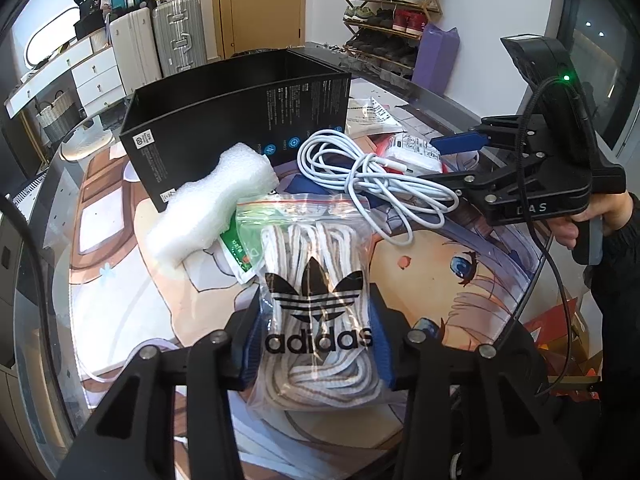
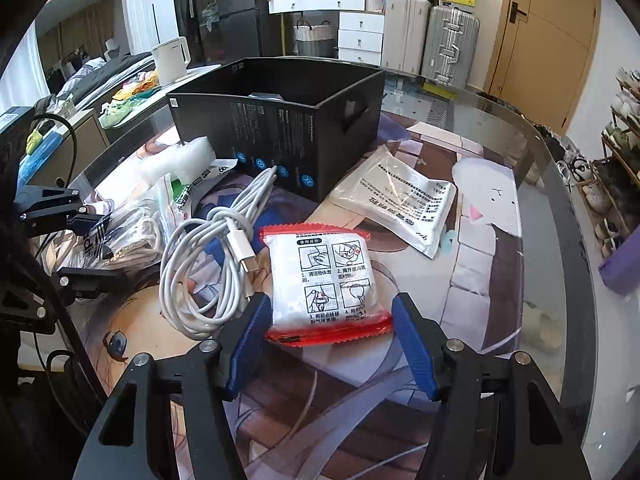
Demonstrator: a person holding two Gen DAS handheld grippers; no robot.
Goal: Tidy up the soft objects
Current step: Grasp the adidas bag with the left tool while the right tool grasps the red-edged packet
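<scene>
Blue pads of the left hand-held gripper (image 1: 316, 344) press on both sides of a clear zip bag of white shoelaces (image 1: 316, 300), pinching it near its lower end; the bag lies on the table (image 2: 532, 184), on a printed anime mat (image 1: 420, 272). Against the bag's upper left corner lie a white foam piece (image 1: 208, 208) and a green-and-white sachet (image 1: 236, 252).

The right hand-held gripper (image 2: 332, 336) straddles a red-edged white packet (image 2: 328, 280) printed with instruction drawings. Its left pad touches the packet's edge, while the right pad stands just clear of it, so the jaws are still slightly apart rather than pinching. The packet lies flat on the mat.

Just left of the packet, a coiled white cable (image 2: 208, 252) lies between the two bags. Farther off, a flat white pouch with black text (image 2: 400, 204) lies beside an open black box (image 2: 280, 128), which stands upright behind all the items.
</scene>
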